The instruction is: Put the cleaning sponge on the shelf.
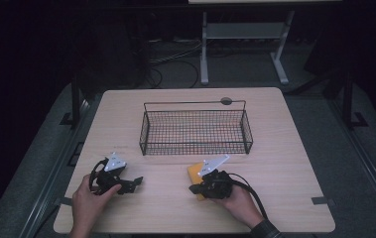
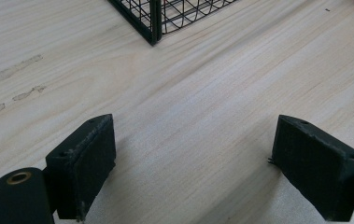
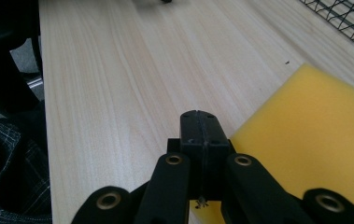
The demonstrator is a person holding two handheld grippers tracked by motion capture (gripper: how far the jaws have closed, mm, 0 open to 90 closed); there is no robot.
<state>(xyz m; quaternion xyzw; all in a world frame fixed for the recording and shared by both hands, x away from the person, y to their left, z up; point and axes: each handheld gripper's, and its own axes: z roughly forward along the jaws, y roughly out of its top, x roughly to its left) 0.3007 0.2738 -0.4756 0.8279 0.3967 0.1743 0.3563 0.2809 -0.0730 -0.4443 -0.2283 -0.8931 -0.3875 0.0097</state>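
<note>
Your right hand-held gripper (image 3: 198,122) sat fully closed, gripping nothing, beside the yellow sponge (image 3: 315,135), so you needed to spread it before pinching the sponge's edge.

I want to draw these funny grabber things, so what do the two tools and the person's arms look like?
Both are black. The left tool and right tool each carry a pale grey three-cornered plate on top. Their arms have brass-coloured rivets, and the blocky pads look rough. A black cable trails from the right one. A dark sleeve cuff shows at that wrist.
</note>
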